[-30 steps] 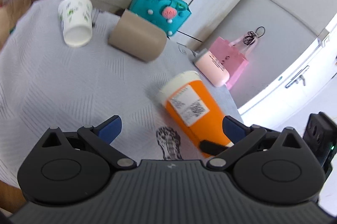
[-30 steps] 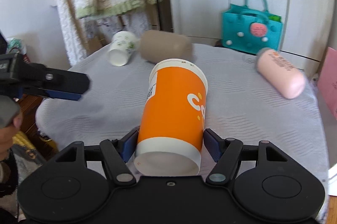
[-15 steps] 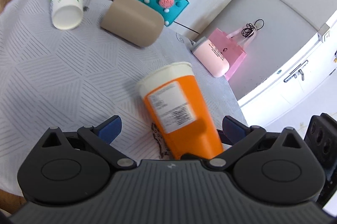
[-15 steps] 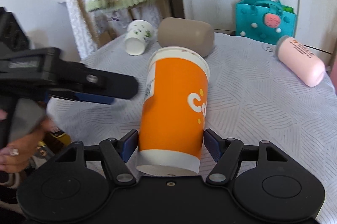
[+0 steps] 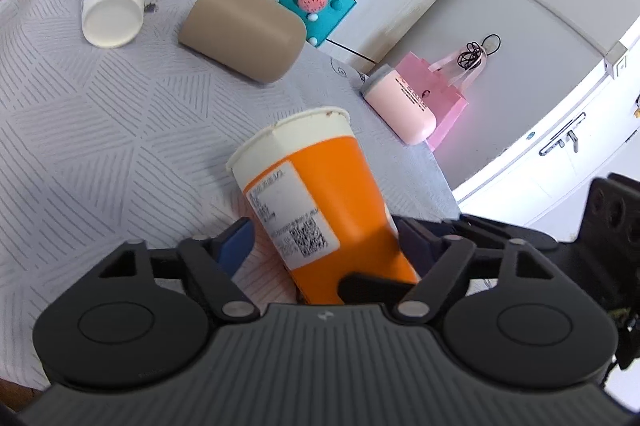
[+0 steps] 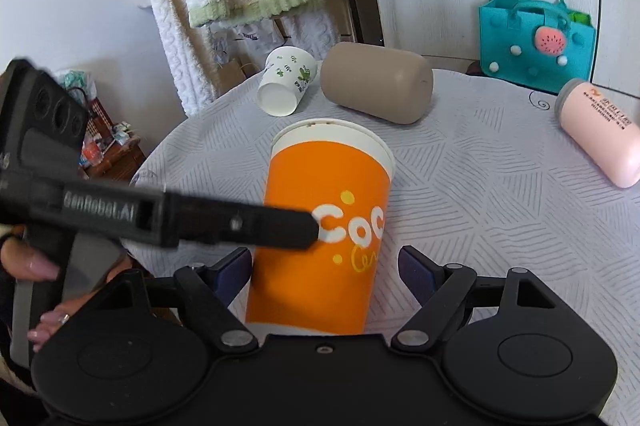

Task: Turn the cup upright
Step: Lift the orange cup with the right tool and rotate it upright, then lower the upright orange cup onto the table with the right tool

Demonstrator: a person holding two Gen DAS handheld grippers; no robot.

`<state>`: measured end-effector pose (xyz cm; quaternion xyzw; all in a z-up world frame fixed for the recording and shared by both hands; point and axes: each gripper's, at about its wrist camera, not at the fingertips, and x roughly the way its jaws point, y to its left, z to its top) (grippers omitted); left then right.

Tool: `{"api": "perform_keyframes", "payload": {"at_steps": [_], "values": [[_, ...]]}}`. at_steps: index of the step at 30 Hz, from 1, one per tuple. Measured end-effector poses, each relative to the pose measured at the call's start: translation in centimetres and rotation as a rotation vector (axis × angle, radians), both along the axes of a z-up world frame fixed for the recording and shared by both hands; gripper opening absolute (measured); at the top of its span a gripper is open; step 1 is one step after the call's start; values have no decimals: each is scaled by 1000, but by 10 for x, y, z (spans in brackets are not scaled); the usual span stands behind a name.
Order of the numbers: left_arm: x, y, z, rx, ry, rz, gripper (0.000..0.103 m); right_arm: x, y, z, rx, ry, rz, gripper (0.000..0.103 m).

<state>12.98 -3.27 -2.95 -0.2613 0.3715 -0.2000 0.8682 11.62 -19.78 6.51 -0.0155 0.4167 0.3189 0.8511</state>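
— Standing on the table (image 6: 500,209), is the orange cup (image 6: 324,226) upright?
— It is standing rim up, white band at the top, tilting slightly in the left view (image 5: 316,193).
— Who is holding it?
— The right gripper (image 6: 326,268) is sitting around its lower part. Its left finger is touching the wall; the right one is showing a small gap, so those fingers are slightly open, holding nothing firmly.
— And the left gripper (image 5: 324,240)?
— Its fingers are bracketing the cup from the other side, closed in on it; I cannot tell whether they are actually pressing. One finger (image 6: 280,226) is crossing the cup's front in the right view.
— What else is lying there?
— A white cup (image 6: 286,85), a tan cup (image 6: 376,87) and a pink bottle (image 6: 598,129) are lying on their sides farther back. A teal bag (image 6: 536,45) is standing beyond the table.
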Motion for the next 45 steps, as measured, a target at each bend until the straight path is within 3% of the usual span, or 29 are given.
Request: {"api": "perform_keyframes", "payload": {"at_steps": [3,6,12,24,30,39,45], "values": [[1,1,-2,-27,12,-5,73,2,1,-3,6,9,25,76],[2,-2,-1,-17,3,-8,74,3,2,-3,13,12,32,76],[-3,-11,7,24,-85,0,74,-1,-3,-1,35,-37,2,76],[-17,-22,37,202,-335,-54,72,-17,-10,8,16,-308,115,72],[-18,-23,49,218,-406,-71,71,-19,-6,10,-25,-406,102,70],[5,-24,50,275,-447,-50,72,9,-7,3,75,-372,30,70],[24,-15,41,221,-446,-50,72,22,0,-7,88,-379,-23,70]]}}
